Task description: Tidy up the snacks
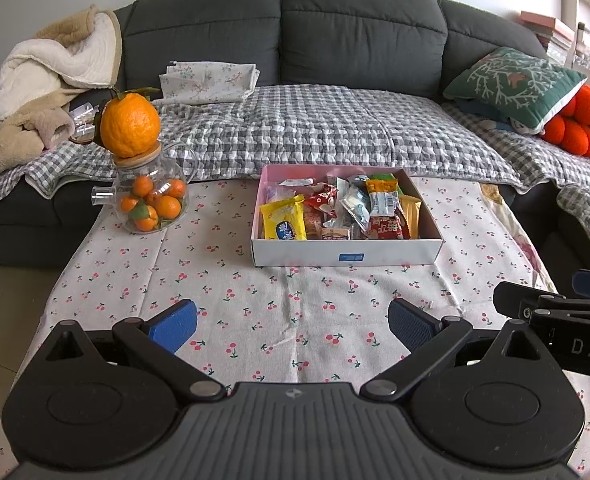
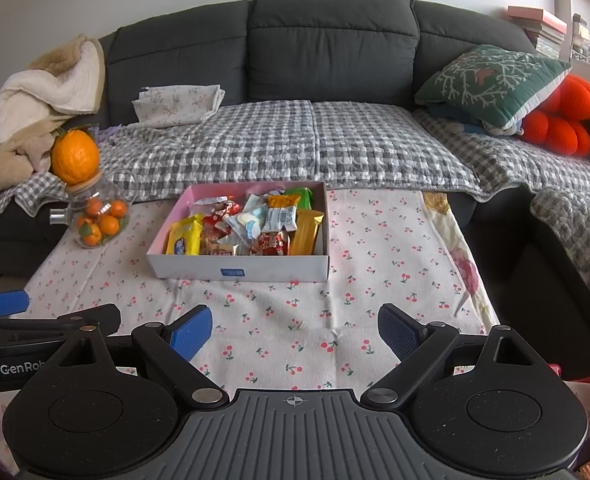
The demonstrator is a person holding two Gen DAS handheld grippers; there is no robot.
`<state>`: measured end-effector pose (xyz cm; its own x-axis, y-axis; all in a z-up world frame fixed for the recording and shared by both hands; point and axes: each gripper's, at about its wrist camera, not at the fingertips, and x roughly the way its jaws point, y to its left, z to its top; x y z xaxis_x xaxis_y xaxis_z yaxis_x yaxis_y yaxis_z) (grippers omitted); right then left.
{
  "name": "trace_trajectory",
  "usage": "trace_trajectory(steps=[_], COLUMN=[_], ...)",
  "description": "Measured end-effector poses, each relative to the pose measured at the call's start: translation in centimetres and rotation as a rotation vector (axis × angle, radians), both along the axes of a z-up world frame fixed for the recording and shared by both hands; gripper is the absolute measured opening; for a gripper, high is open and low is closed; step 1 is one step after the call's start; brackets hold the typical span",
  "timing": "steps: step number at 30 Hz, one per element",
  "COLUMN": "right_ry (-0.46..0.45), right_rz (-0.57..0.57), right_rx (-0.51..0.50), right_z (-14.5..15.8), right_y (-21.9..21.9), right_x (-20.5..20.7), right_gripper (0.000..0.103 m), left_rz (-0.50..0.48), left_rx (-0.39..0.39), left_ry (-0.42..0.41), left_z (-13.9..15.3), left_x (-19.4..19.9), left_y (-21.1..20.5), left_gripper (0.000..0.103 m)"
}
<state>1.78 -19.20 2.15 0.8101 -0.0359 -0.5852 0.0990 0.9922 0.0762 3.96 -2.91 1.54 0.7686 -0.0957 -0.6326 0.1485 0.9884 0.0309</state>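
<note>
A shallow white box (image 1: 347, 254) (image 2: 239, 267) with a pink inside stands on the cherry-print tablecloth (image 1: 255, 300) (image 2: 375, 248). It is full of wrapped snacks: a yellow packet (image 1: 283, 222) (image 2: 183, 237), a red packet (image 1: 387, 227) (image 2: 270, 243), a gold bar (image 1: 411, 216) (image 2: 308, 230). My left gripper (image 1: 293, 324) hangs open over bare cloth in front of the box, nothing between its blue pads. My right gripper (image 2: 294, 334) is likewise open and empty, short of the box. Each gripper shows at the edge of the other's view.
A glass jar (image 1: 151, 200) (image 2: 97, 218) of small oranges, a big orange (image 1: 130, 124) (image 2: 75, 157) on its lid, stands left of the box. Behind the table is a dark sofa (image 1: 359, 32) with a checked cover, blankets and cushions. The table edge drops off at right.
</note>
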Motion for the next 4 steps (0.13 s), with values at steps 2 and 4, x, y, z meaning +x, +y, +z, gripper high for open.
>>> trace_trajectory(steps=[2,4], right_ry=[0.0,0.0], right_rz=[0.0,-0.001], right_rx=[0.0,0.0], right_z=[0.01,0.02], right_y=[0.01,0.02], right_x=[-0.01,0.01], right_gripper=[0.092,0.092], left_rz=[0.002,-0.001], left_rx=[0.002,0.003], left_ry=[0.0,0.001], left_z=[0.04,0.03], left_x=[0.02,0.01], left_y=[-0.01,0.01], left_gripper=[0.102,0.102])
